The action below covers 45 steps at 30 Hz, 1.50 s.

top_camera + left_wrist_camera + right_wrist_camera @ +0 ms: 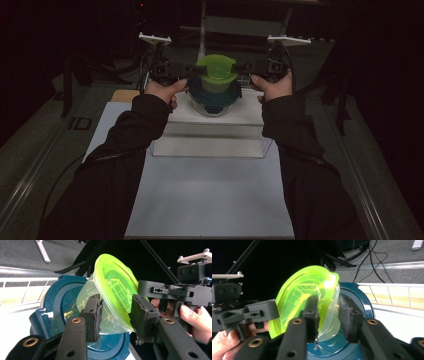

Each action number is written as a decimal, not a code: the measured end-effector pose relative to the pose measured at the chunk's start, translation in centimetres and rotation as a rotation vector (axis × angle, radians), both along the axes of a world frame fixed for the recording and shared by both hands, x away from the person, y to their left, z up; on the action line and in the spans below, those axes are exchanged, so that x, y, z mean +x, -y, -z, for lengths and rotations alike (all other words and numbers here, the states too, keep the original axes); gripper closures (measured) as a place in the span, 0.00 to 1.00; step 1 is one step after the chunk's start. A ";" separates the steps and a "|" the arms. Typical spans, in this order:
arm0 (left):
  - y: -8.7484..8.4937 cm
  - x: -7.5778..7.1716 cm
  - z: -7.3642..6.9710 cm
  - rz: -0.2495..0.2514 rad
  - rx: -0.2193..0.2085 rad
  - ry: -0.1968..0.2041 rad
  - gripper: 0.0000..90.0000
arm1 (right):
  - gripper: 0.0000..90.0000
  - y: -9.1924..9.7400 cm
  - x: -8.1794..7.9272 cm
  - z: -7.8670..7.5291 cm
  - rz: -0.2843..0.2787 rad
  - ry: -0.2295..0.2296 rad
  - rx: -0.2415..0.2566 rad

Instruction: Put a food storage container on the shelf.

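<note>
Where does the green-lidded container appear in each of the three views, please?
High view: green-lidded container top centre, between both grippers.
Left gripper view: centre, tilted, between the jaws.
Right gripper view: centre-left, between the jaws.
Shared landmark: the blue container under it.

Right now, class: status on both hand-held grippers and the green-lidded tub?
Left hand-held gripper, right hand-held gripper: each astride the green-lidded tub. Tub raised above blue-lidded container. Nothing in the way.

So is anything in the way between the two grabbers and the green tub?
Nothing visible. The left gripper and right gripper already have their jaws around the green tub from opposite sides, above the blue-lidded container.
</note>
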<state>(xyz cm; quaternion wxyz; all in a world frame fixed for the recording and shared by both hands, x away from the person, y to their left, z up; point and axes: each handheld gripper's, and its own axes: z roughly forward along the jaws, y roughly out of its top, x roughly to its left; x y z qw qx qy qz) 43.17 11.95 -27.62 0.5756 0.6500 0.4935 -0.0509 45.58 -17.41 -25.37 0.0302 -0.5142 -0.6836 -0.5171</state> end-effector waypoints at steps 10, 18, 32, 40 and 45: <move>-0.5 0.5 0.2 -0.045 0.011 -0.003 0.46 | 0.46 0.2 0.3 0.1 0.027 0.027 -0.007; -0.7 -0.4 -0.6 -0.023 -0.019 0.079 0.33 | 0.32 0.0 -0.8 -0.9 -0.020 0.105 -0.027; -0.7 -3.8 -1.0 0.082 -0.014 0.208 0.11 | 0.25 -0.1 -3.9 -0.8 -0.102 0.183 -0.015; -0.8 -6.9 0.2 0.106 0.024 0.276 0.11 | 0.25 0.6 -6.1 1.0 -0.142 0.196 -0.019; -0.9 -8.3 1.5 0.130 0.021 0.286 0.11 | 0.25 0.9 -7.7 2.4 -0.172 0.210 -0.045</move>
